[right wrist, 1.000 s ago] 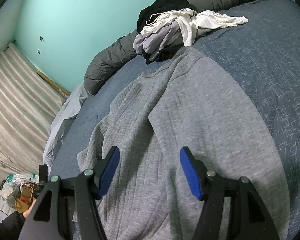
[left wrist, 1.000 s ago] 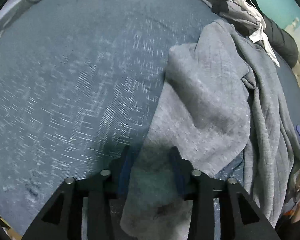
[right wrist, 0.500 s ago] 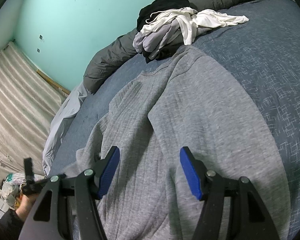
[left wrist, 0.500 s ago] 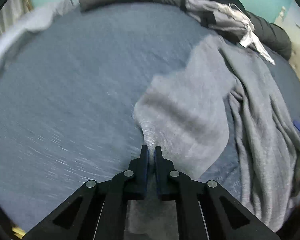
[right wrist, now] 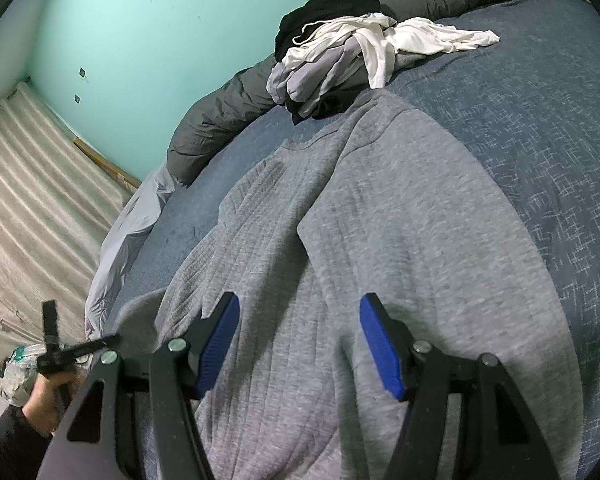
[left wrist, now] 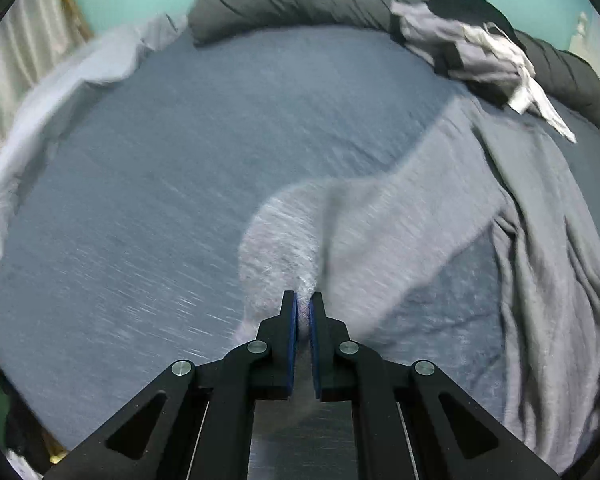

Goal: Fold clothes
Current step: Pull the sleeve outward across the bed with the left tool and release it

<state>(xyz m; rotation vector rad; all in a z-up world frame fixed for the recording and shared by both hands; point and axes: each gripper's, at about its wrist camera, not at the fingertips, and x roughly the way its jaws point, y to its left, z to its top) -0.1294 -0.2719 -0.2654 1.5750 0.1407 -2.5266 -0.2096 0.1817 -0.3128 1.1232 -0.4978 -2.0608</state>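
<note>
The right gripper [right wrist: 299,340] (fingers spread wide) hovers over the grey sweater [right wrist: 400,220] on the bed [right wrist: 540,100].

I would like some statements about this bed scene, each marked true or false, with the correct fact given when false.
1. The left tool is shut on the grey sweater. True.
2. The right tool is shut on the sweater. False: its jaws stand wide apart above the sweater and hold nothing.
3. The sweater lies on a blue bedcover. True.
4. A pile of clothes with a white garment on top lies near the far edge of the bed. True.
5. The wall behind the bed is red. False: it is light turquoise.
</note>
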